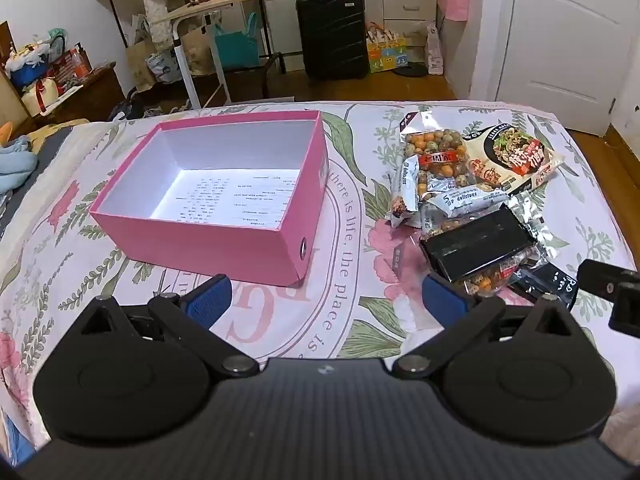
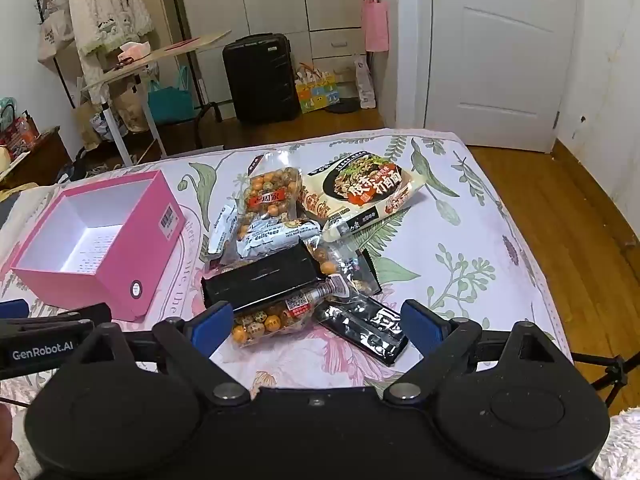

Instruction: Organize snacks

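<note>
A pink box (image 1: 208, 200) sits open and empty on a flowered bedspread (image 2: 460, 248), with a heap of snacks (image 2: 304, 252) just beside it to the right, none yet packed. The left gripper (image 1: 326, 300) hangs low over the bedspread in front of the box, its blue fingers (image 1: 210, 300) spread wide and holding nothing. The right gripper (image 2: 316, 326) hovers at the near edge of the heap, equally wide open and empty, a clear bag of coated nuts (image 2: 272, 318) and a black foil packet (image 2: 366, 328) lying between its fingers. A black carton (image 2: 260, 280) rests across the nut bag, while a second nut bag (image 2: 270, 200), silver wrapped bars (image 2: 276, 236) and a large noodle packet (image 2: 366, 194) lie farther back. Everything looks light. The film bags are likely soft, crinkly and slippery, and the contents could crack if pinched hard, so a hold across the body or a sealed end seems safest. The carton looks stiff and should take a firm squeeze across its narrow sides
</note>
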`<move>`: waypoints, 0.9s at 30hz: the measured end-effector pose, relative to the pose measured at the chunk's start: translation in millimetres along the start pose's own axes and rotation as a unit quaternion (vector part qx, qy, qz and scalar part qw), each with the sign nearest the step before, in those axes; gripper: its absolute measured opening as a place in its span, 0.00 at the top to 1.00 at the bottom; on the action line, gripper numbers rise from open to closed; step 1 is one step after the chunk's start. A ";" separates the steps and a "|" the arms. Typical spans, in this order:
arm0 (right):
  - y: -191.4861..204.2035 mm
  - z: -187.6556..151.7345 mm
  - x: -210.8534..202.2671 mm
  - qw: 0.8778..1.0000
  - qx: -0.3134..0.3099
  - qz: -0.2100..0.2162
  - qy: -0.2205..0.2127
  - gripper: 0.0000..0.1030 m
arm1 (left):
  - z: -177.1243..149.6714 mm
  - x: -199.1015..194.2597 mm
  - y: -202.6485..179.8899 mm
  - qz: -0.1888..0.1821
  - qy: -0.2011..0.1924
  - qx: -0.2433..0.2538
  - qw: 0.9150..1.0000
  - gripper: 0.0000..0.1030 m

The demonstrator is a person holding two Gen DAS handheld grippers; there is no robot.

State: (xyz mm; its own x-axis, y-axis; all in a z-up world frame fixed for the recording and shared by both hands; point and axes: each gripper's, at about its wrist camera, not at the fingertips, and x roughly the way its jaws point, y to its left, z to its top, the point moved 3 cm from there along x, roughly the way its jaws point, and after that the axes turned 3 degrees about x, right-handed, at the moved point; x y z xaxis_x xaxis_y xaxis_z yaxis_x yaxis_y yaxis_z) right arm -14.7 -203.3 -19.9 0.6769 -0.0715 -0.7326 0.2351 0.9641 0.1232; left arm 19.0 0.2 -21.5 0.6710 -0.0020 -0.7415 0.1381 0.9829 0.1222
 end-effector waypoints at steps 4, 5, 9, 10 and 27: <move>-1.3 0.1 0.0 1.000 -0.006 -0.009 0.000 0.10 | 0.2 -0.9 1.0 0.000 0.003 -0.001 1.000 0.00; -0.9 2.0 -3.5 1.000 -0.009 -0.012 -0.004 0.10 | 0.1 -1.5 0.9 0.001 0.002 -0.001 1.000 0.00; 3.7 -1.6 -6.6 1.000 -0.016 -0.020 -0.009 0.10 | -3.2 -1.0 1.4 -0.003 -0.001 -0.004 1.000 0.01; 4.0 -0.4 -8.6 1.000 -0.017 -0.020 -0.009 0.10 | -2.2 -2.1 6.0 -0.005 0.000 -0.003 1.000 0.01; 12.7 -5.2 -9.4 0.998 -0.049 -0.043 -0.009 0.10 | -5.6 -6.2 16.7 -0.015 0.001 0.000 1.000 0.00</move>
State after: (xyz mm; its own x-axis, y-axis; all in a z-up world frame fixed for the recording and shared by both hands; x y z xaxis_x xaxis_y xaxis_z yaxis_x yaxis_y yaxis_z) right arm -21.7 -189.1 -14.9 0.6701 -0.1578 -0.7253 0.2231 0.9748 -0.0060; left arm 13.1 17.6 -18.5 0.6653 -0.0304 -0.7460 0.1572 0.9825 0.1002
